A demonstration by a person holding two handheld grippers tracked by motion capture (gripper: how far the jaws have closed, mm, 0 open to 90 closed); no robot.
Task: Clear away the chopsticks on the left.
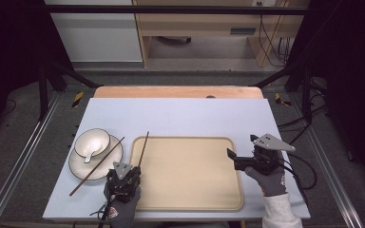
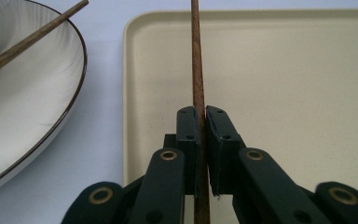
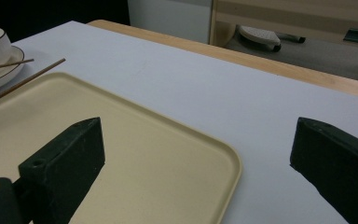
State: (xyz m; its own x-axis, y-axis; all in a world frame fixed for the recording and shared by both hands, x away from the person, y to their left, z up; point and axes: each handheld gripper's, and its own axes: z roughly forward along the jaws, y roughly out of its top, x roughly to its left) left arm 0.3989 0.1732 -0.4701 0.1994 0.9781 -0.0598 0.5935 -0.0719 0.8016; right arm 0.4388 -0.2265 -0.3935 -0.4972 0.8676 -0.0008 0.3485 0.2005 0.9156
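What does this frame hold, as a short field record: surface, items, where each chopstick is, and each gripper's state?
surface: pale blue table top
tray: beige tray, nothing lying flat in it
plate: white plate left of the tray, with a bowl on it
spoon: white spoon in the bowl
chopstick one: resting chopstick lies across the plate, its near end on the table
chopstick two: held chopstick, over the tray's left edge
left gripper: left gripper shut on the held chopstick
right gripper: right gripper open, at the tray's right edge
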